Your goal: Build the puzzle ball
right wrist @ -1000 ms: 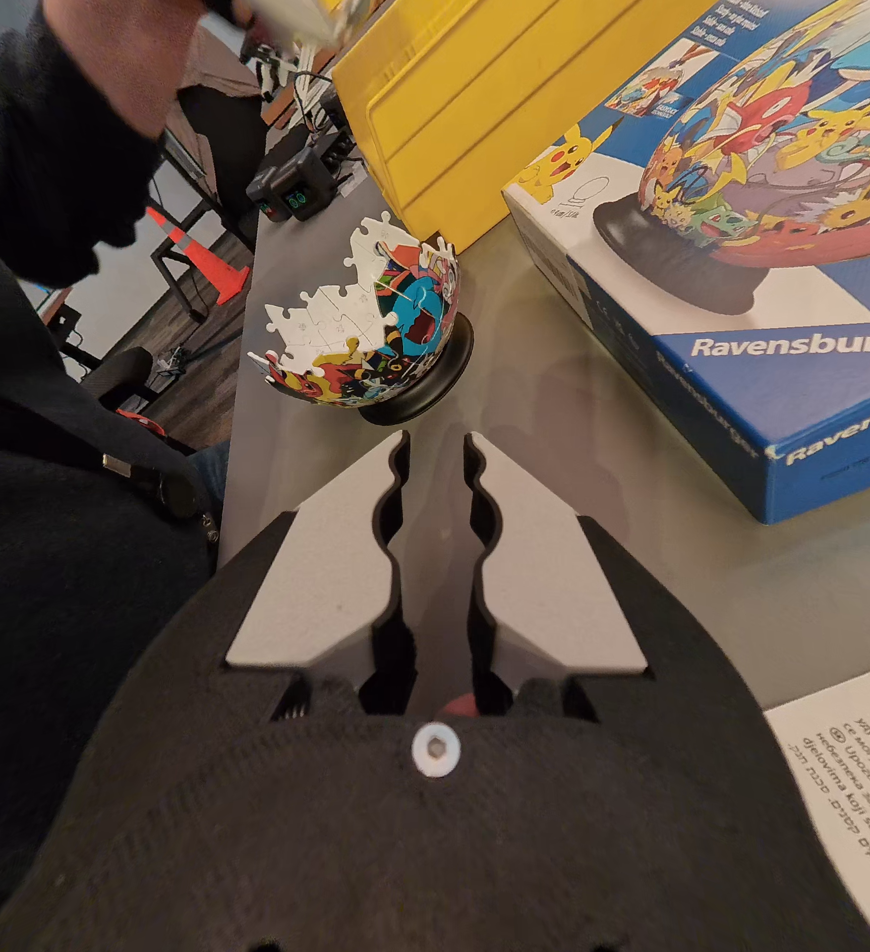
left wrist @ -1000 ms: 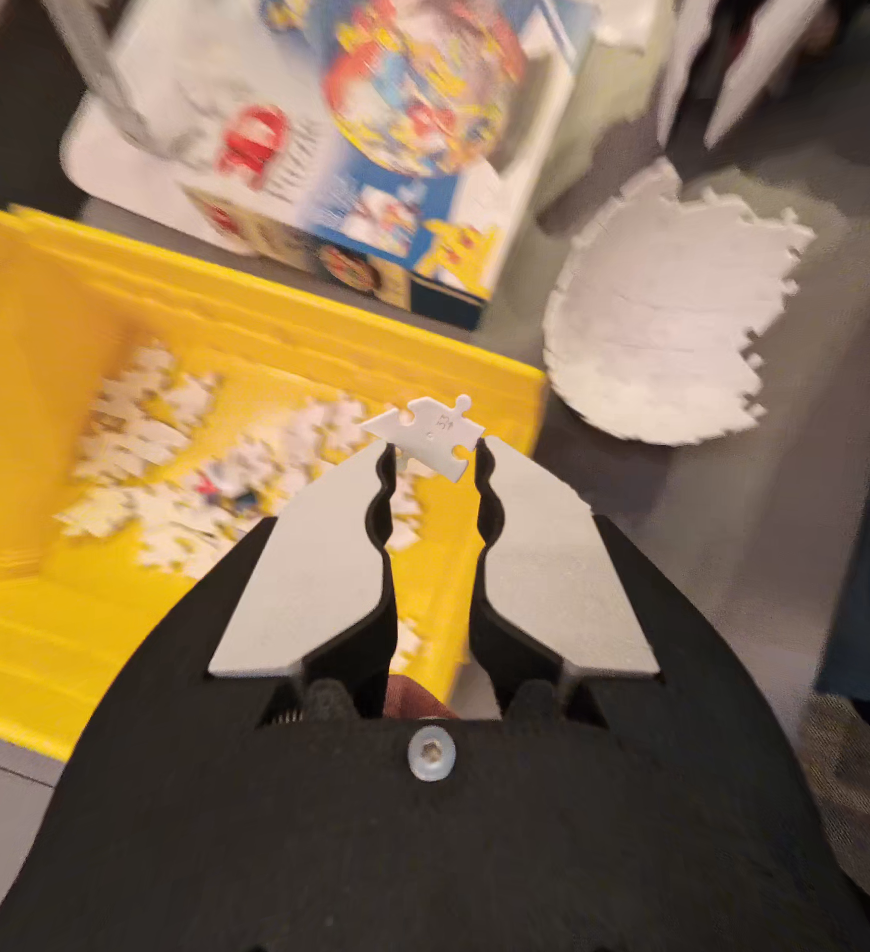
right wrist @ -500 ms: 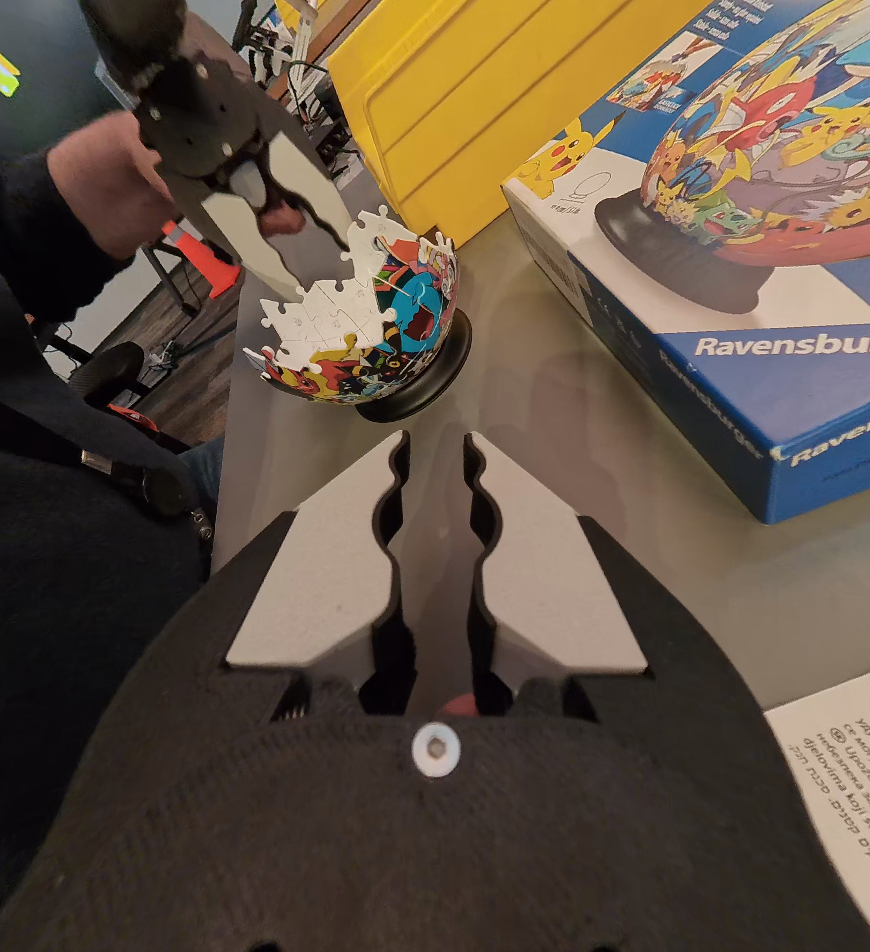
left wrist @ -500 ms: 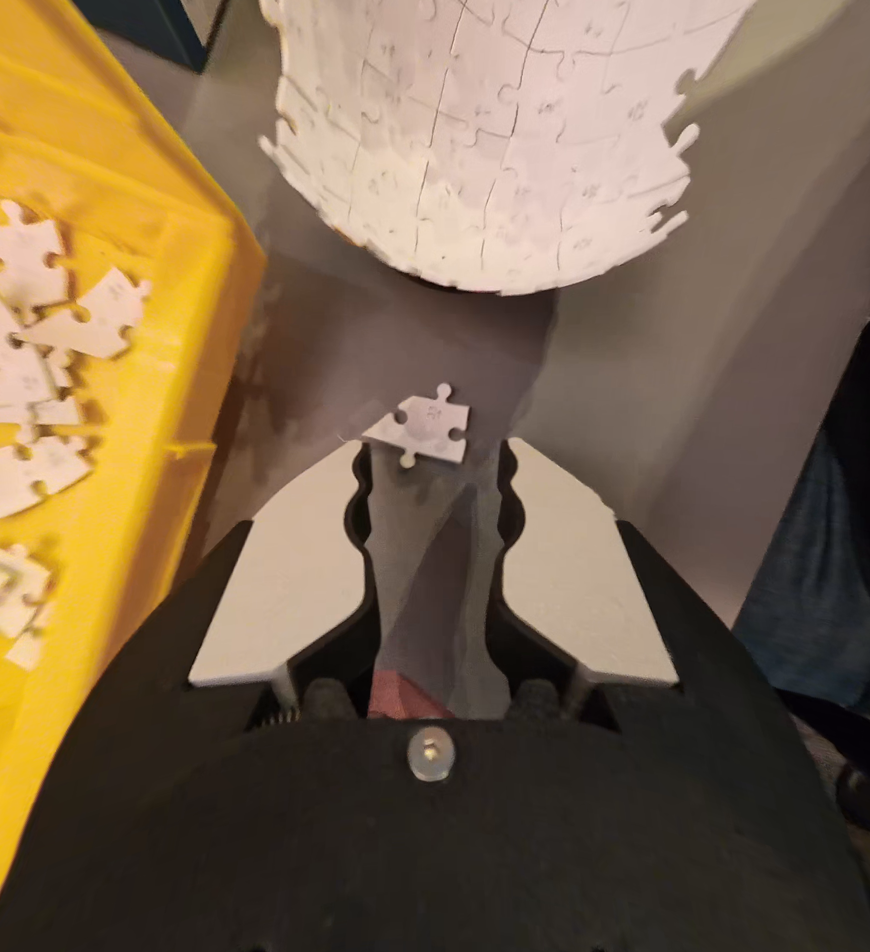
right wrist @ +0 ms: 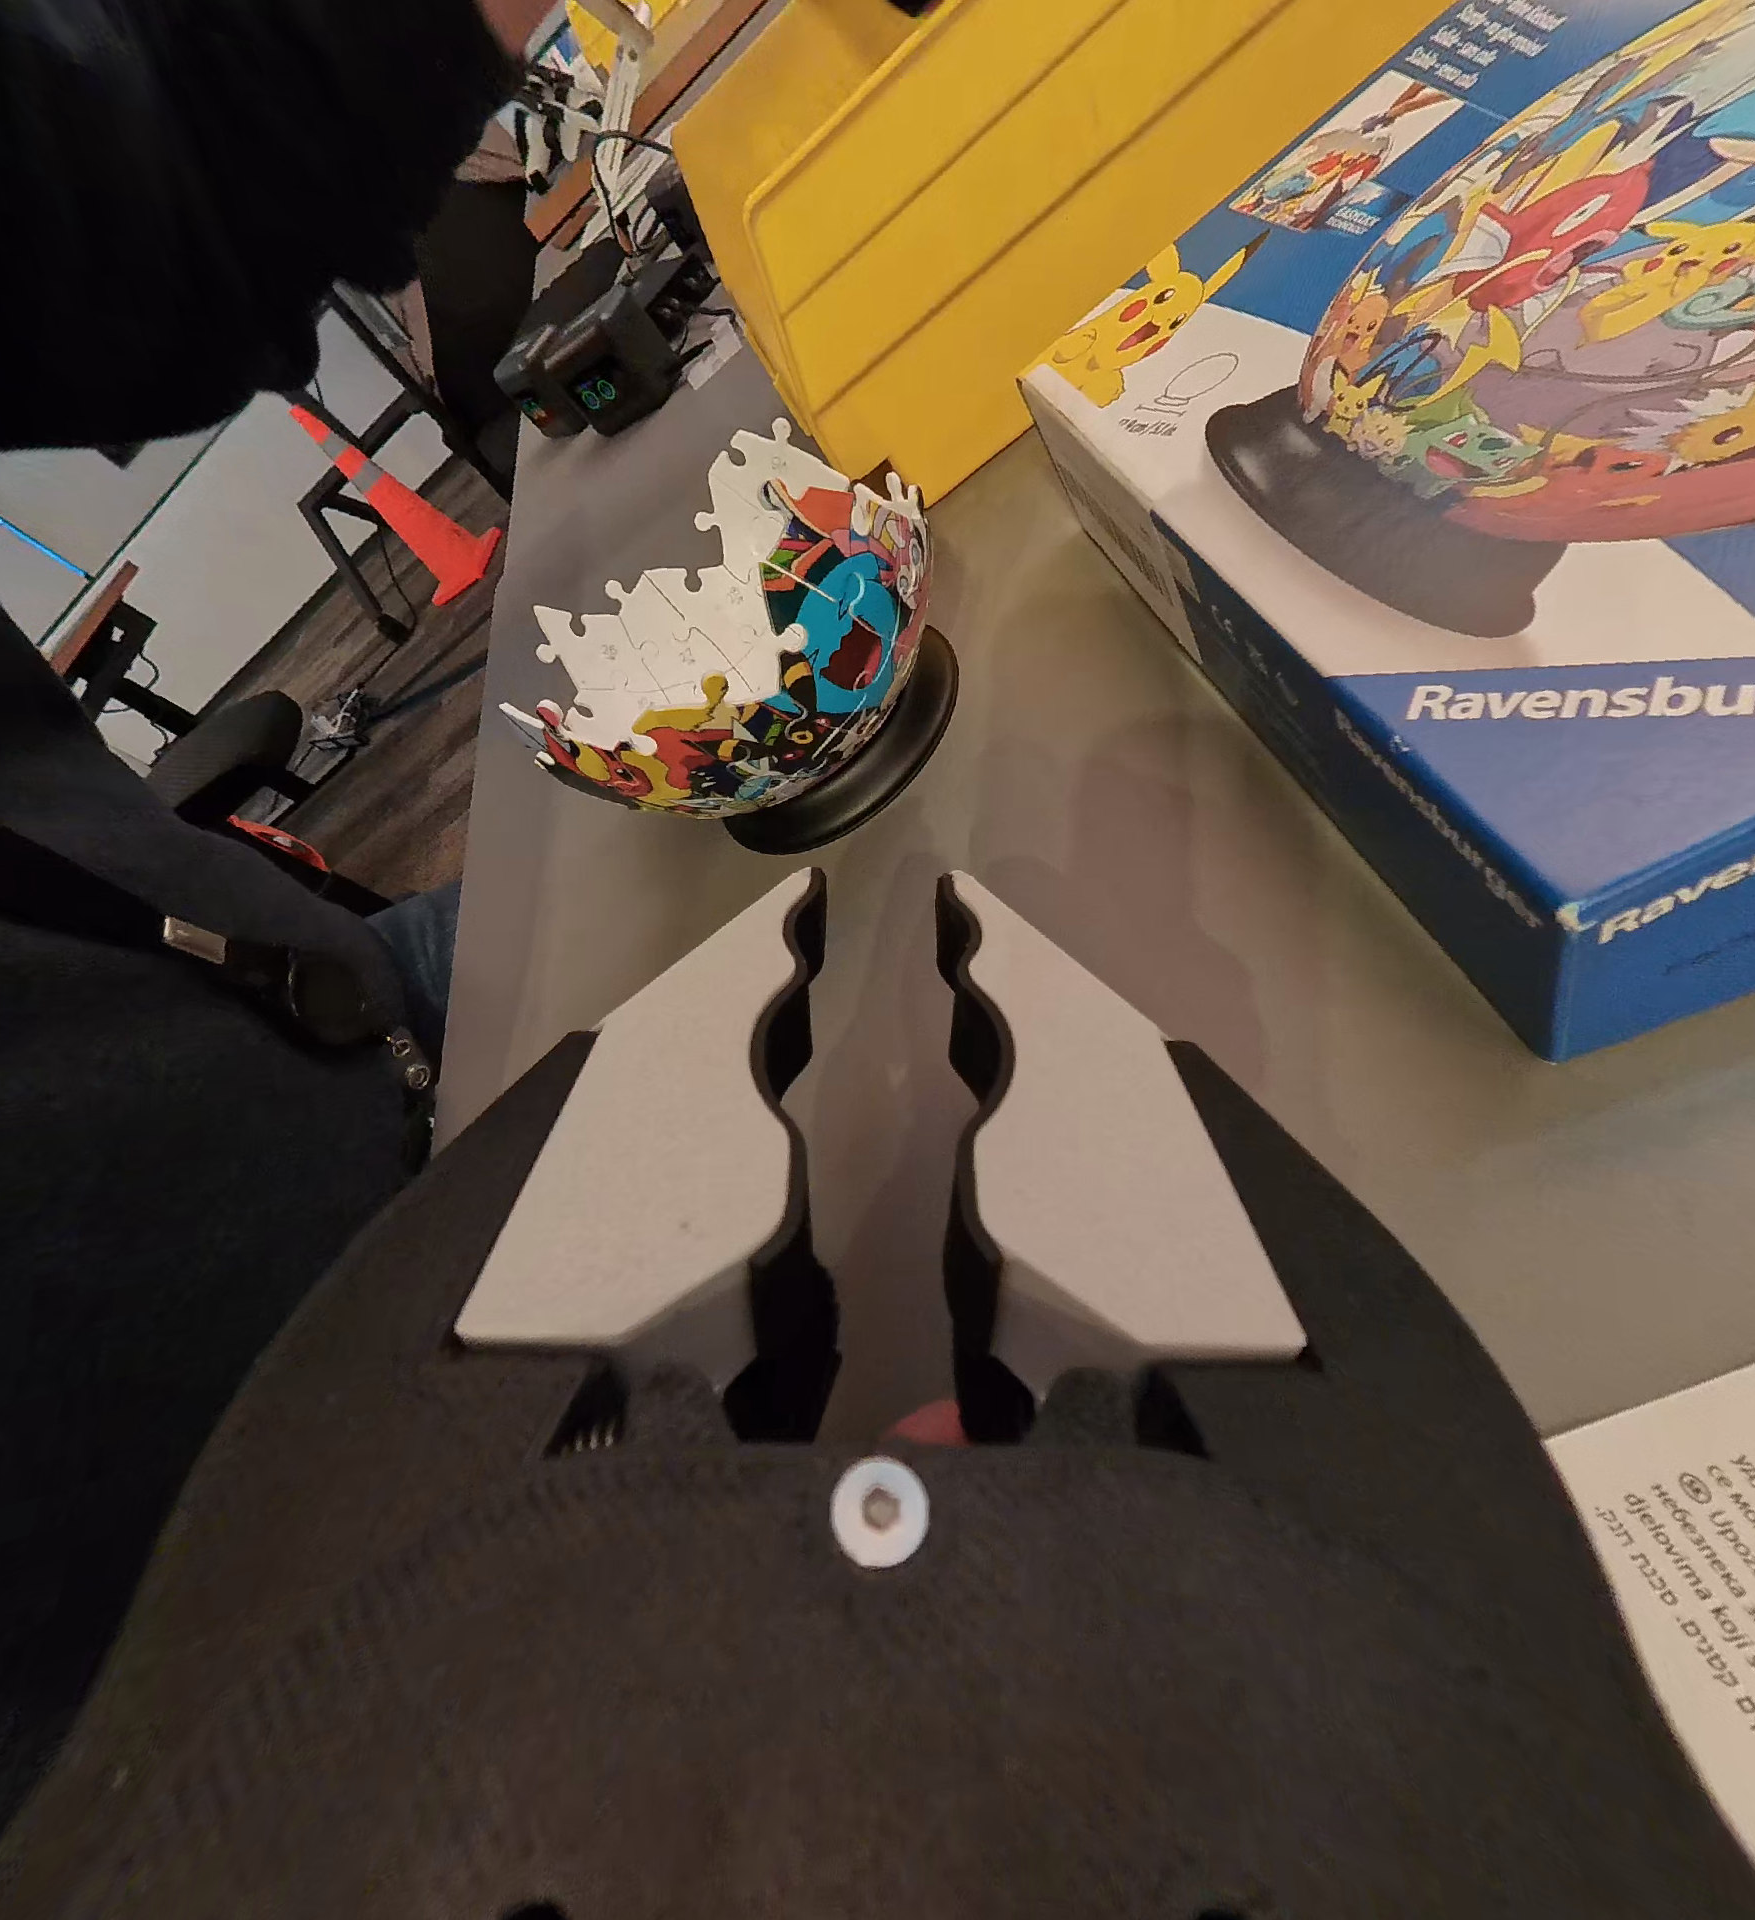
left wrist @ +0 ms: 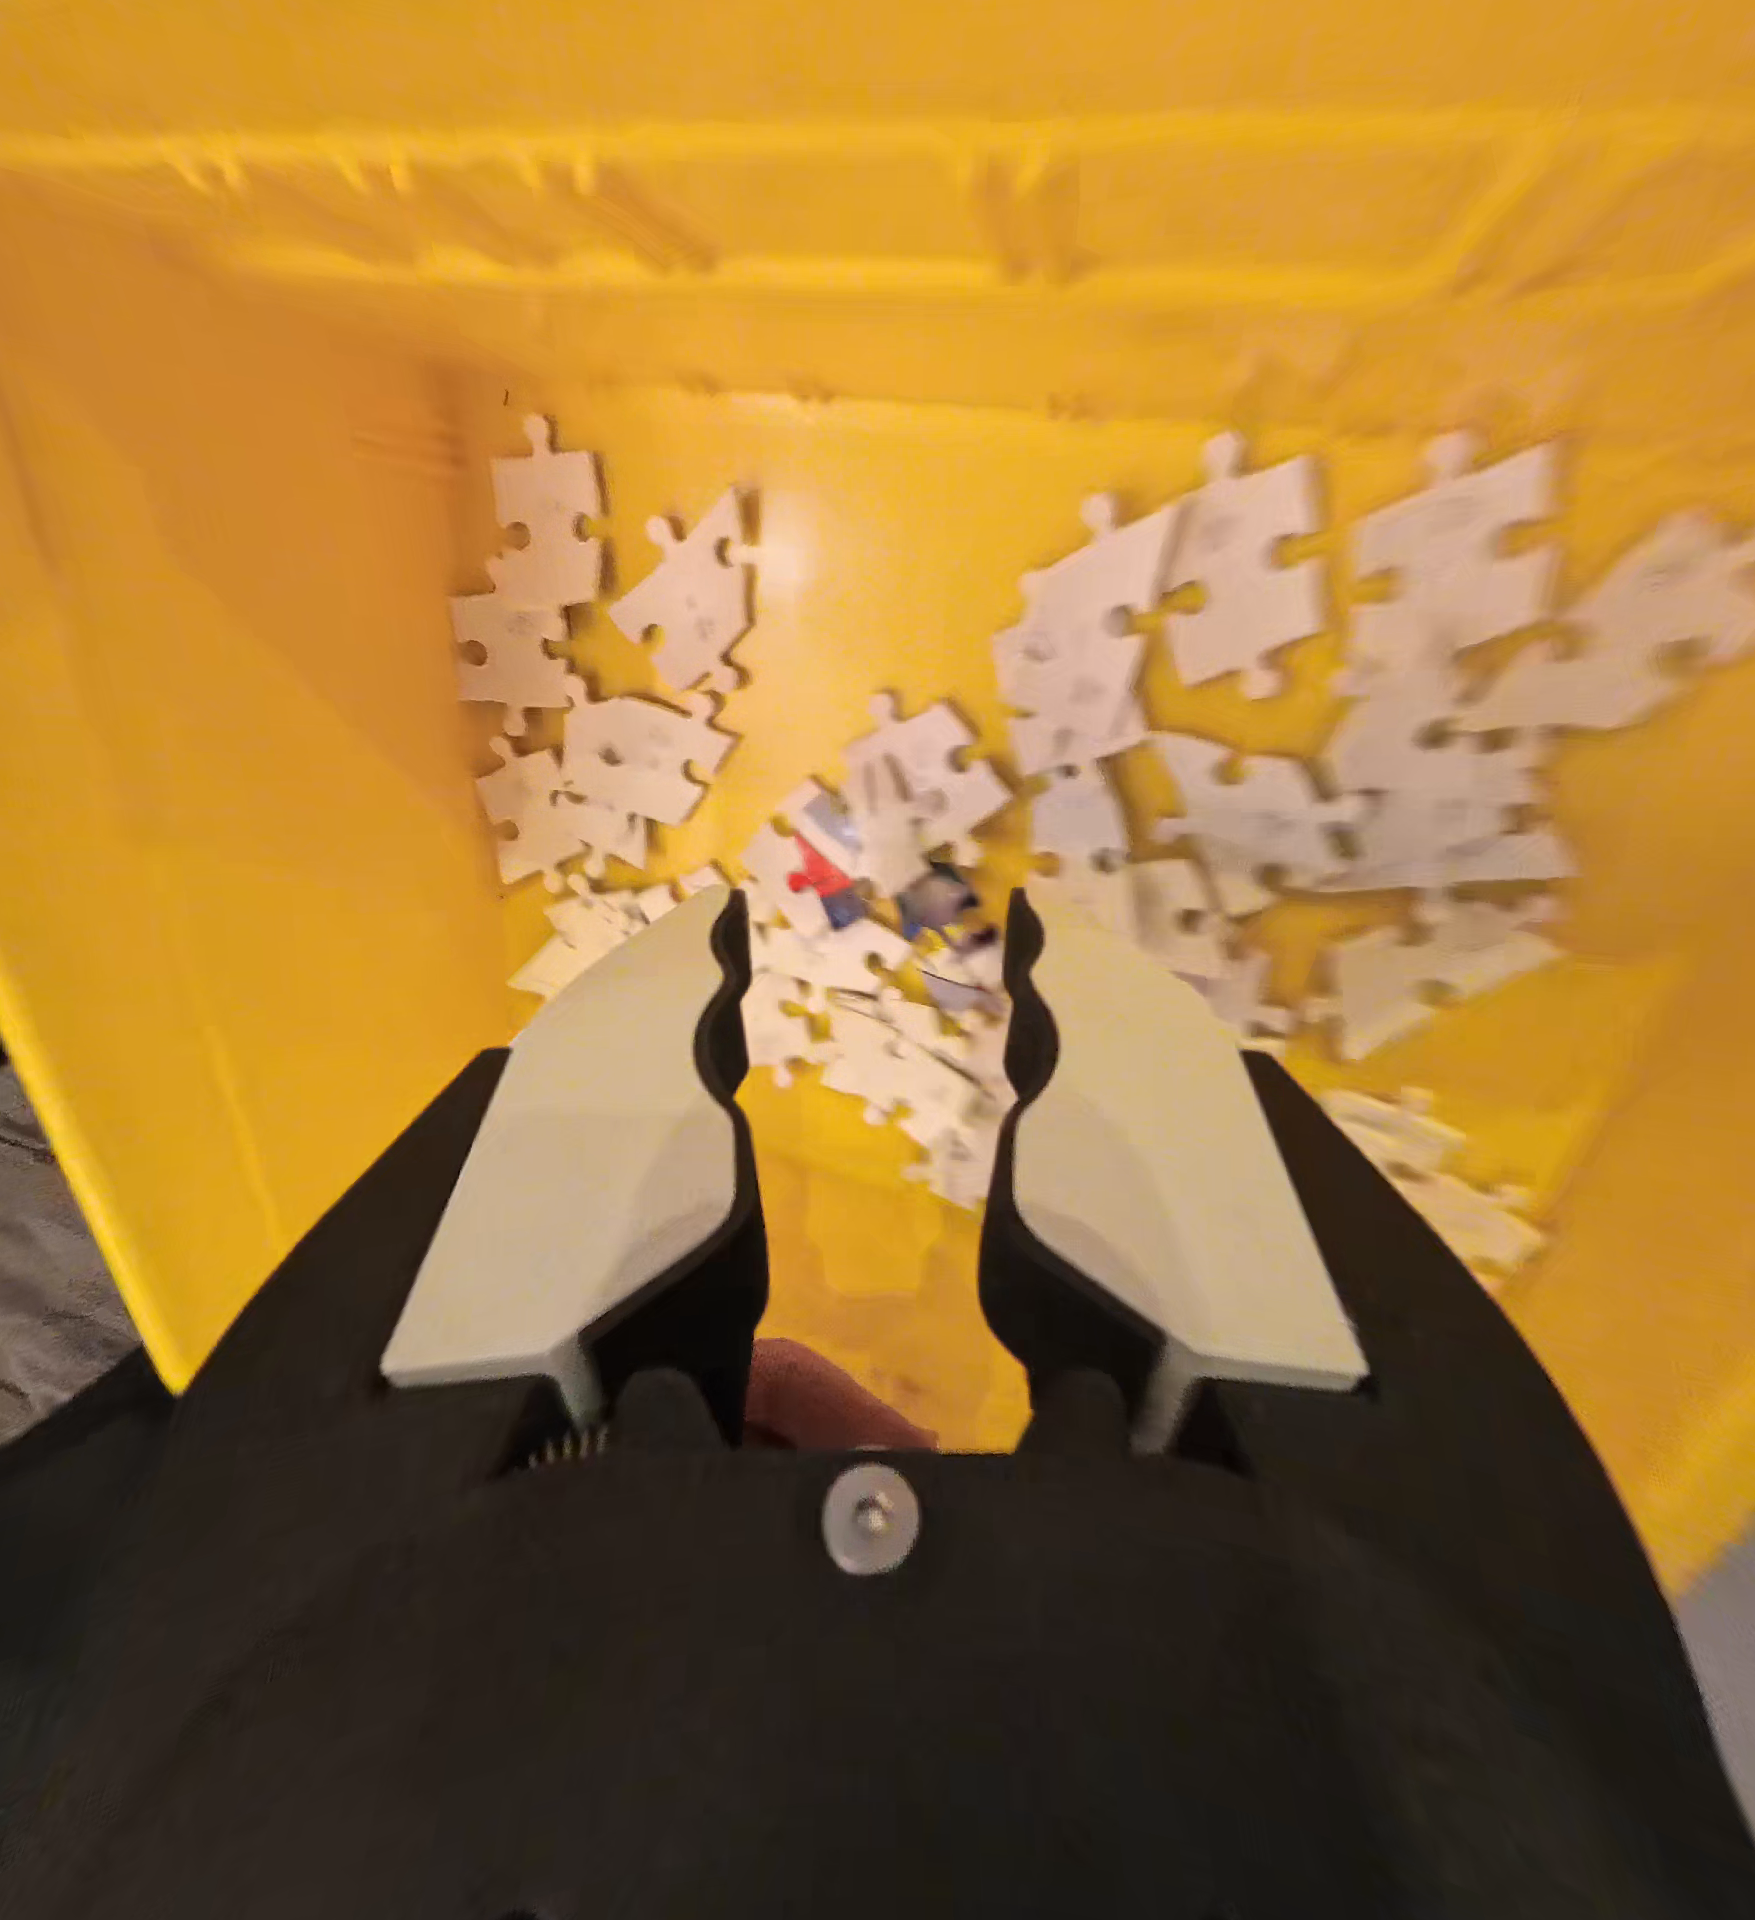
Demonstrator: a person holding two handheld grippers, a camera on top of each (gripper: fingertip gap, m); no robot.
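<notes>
Our left tongs [left wrist: 871, 914] are spread wide with nothing in them, poking into the yellow bin [left wrist: 229, 727] right over the loose puzzle pieces [left wrist: 1216, 727]. Our right tongs [right wrist: 878, 883] gape empty above the grey table [right wrist: 1112, 935]; the half-built puzzle ball [right wrist: 748, 665] sits just ahead on its black stand [right wrist: 852, 769], puzzle box [right wrist: 1475, 520] off to the right.

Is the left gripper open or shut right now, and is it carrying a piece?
Open and empty: the left gripper shows a clear gap between its fingers, with only loose puzzle pieces in the yellow bin behind.
</notes>
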